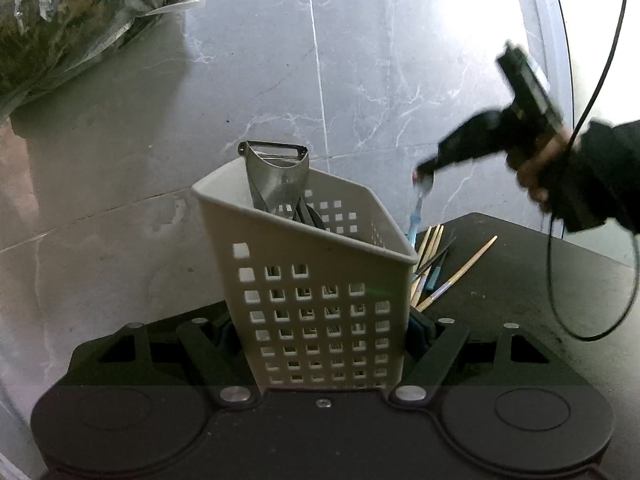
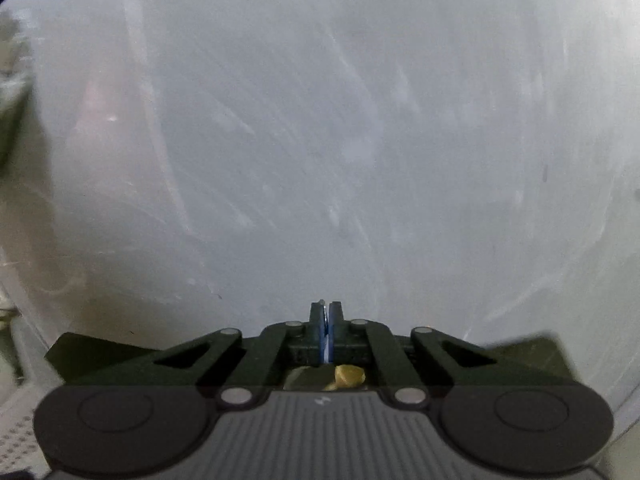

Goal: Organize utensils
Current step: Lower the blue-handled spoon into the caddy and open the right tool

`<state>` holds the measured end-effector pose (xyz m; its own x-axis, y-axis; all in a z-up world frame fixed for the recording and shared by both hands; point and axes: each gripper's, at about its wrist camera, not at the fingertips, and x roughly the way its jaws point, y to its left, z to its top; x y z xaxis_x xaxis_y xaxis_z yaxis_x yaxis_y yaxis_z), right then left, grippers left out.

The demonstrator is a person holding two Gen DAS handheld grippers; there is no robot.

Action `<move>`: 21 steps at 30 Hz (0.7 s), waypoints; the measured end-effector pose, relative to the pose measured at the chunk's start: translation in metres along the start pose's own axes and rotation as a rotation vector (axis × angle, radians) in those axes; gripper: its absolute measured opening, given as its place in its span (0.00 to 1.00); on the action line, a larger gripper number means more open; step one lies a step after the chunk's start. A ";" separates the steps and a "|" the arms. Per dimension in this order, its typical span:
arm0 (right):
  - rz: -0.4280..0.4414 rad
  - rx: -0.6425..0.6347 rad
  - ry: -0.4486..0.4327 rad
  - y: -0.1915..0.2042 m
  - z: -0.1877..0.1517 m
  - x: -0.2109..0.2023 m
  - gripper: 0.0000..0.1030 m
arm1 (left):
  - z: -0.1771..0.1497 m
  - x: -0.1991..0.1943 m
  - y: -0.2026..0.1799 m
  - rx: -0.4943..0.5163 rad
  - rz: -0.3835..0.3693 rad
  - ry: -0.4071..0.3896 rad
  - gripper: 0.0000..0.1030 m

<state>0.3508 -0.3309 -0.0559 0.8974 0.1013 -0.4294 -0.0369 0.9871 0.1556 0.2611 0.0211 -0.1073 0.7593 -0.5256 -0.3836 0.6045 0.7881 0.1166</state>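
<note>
**Left clamps the caddy, right lifts a blue utensil clear**

Nearest: left gripper has its jaws pinching the base of the caddy from both sides. Caddy is white, perforated, tilted slightly away and to the left. It sits at the near-left edge of the black table. Inside: a metal peeler standing well above the rim, plus a darker utensil below it that I can't identify.

Just right of the caddy, loose on the table: a fan of chopsticks with a couple of dark and blue-handled pieces mixed in. They crowd the caddy's right wall; the rest of the tabletop to the right is bare.

Above that pile: right gripper, motion-blurred, held by a hand in a dark sleeve. Jaws pressed together on the end of a blue-handled utensil, which hangs down just beside the caddy's right rim corner. In the right wrist view a thin blue strip shows between the pads; everything beyond is blur. A cable loops down from the hand over the table's right side.

Far: grey marble floor, open behind and left of the caddy. A plastic bag of greens sits far left.
</note>
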 end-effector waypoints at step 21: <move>0.271 -0.389 -0.173 0.167 0.005 -0.120 0.02 | -0.007 -0.002 0.008 0.012 -0.043 -0.024 0.75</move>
<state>0.2387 -0.1792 0.0257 0.8915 0.3706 -0.2606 -0.4101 0.9046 -0.1163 0.2631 0.0307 -0.1123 0.7379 -0.5668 -0.3664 0.6396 0.7605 0.1118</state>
